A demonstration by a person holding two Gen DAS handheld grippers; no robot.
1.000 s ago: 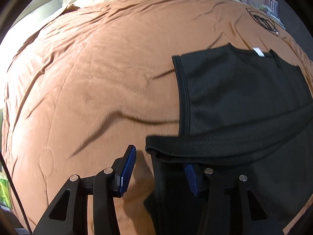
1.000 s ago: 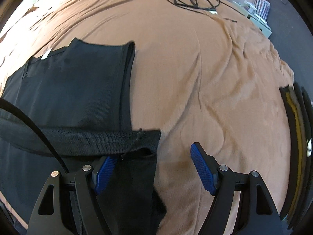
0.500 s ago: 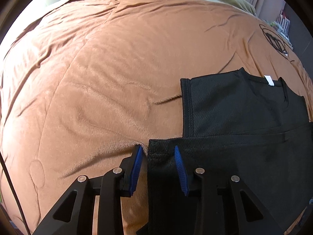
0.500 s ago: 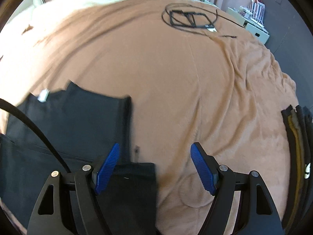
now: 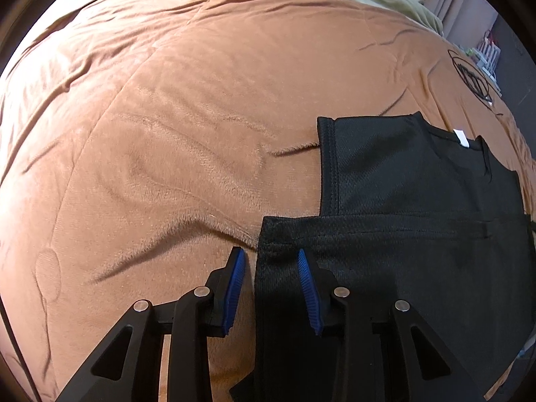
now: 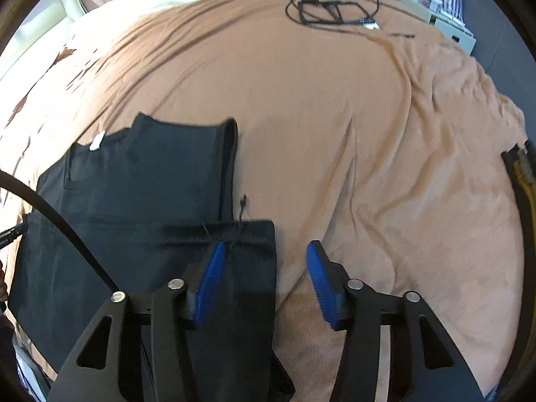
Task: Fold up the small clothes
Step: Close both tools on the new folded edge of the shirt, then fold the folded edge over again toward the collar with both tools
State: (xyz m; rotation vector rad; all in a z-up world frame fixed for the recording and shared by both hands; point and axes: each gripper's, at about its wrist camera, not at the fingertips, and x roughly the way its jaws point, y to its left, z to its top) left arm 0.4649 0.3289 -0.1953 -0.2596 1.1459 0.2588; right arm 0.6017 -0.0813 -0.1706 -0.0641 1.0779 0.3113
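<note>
Blanket in brown plush covers the bed to my left, wrinkled and bare all the way out to its far edge, so I have wide room on that side. My left tool sits low over it with its blue pads held partly apart; the near-left corner of the black garment lies between them, the left pad over bare blanket, the right one over the cloth. I cannot tell whether either pad touches the fabric. The garment lies flat, its lower part folded up so the hem runs straight across the body, with the neckline and a white tag beyond. My right tool stands wide apart, straddling the garment's right edge. Right of that, open blanket runs to a coiled black cable near the far edge and a dark folded stack at the right rim.
</note>
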